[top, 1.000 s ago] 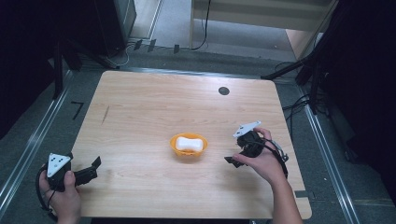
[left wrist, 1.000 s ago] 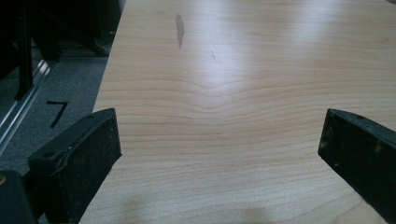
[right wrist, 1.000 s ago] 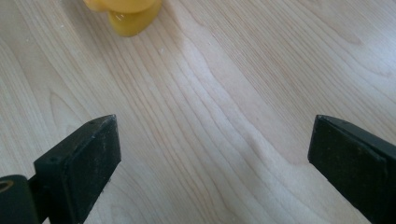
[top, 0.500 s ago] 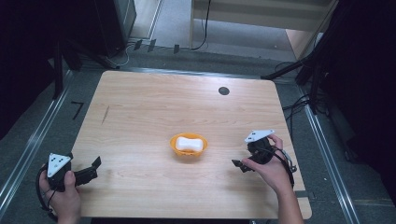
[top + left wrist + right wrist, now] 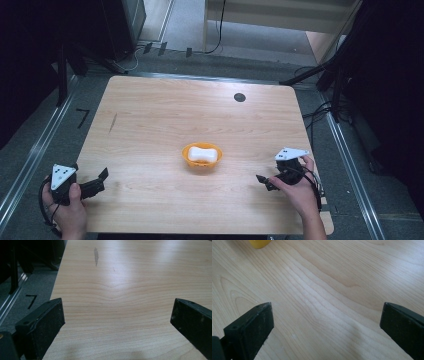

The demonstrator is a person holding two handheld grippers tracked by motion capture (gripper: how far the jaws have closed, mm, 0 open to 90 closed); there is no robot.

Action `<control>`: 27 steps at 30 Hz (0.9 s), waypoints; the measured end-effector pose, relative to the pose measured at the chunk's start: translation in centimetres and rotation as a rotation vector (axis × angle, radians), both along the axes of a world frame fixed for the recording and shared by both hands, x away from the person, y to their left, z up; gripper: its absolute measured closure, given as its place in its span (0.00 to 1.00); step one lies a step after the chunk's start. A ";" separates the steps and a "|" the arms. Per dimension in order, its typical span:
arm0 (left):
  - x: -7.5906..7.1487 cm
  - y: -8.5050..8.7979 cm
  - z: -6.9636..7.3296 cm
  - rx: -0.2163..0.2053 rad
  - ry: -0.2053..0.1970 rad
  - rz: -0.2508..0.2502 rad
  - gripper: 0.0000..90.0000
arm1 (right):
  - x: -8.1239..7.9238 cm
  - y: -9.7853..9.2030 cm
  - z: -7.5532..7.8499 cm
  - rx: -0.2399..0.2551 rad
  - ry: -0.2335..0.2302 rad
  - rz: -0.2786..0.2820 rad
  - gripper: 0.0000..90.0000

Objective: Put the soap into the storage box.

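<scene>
Your left claw [image 5: 97,182] sits at the near-left corner of the tabletop [image 5: 165,120], jaws spread wide, holding nothing. The high view shows your left hand [image 5: 67,212] wrapped round its body, with the grey three-cornered plate [image 5: 62,173] on top. The left gripper view adds what the high view can't resolve: bare wood grain between the jaws, a dark smudge [image 5: 96,255] farther up the tabletop, and a black tape mark [image 5: 31,301] on the grey floor off the left edge. In that view both jaws are cut off by the bottom of the frame.

Centre: an orange bowl [image 5: 202,156] with a white lump [image 5: 201,154] in it, well apart from both claws. From the high view you can't tell what the lump is. The right gripper view catches just a yellow-orange sliver of the bowl [image 5: 259,243] at its top-left edge, the rest cut off.

Your right claw [image 5: 264,182] is at the near-right of the tabletop and points toward the bowl. In the high view the jaws are small and partly masked by your right hand [image 5: 297,192], so the opening is hard to read there. The right gripper view settles it: jaws wide apart, nothing between them but wood.

A small dark round spot [image 5: 239,97] sits near the far edge; it's too small to identify.
</scene>
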State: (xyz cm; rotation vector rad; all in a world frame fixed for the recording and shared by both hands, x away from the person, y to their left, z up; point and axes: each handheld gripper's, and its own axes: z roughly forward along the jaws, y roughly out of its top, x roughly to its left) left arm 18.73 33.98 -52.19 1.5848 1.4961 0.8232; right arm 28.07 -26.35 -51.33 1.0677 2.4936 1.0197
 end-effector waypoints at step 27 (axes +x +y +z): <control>0.0 0.0 0.0 0.002 0.000 -0.001 0.00 | -3.7 -5.5 -1.8 0.124 -0.059 -0.189 0.00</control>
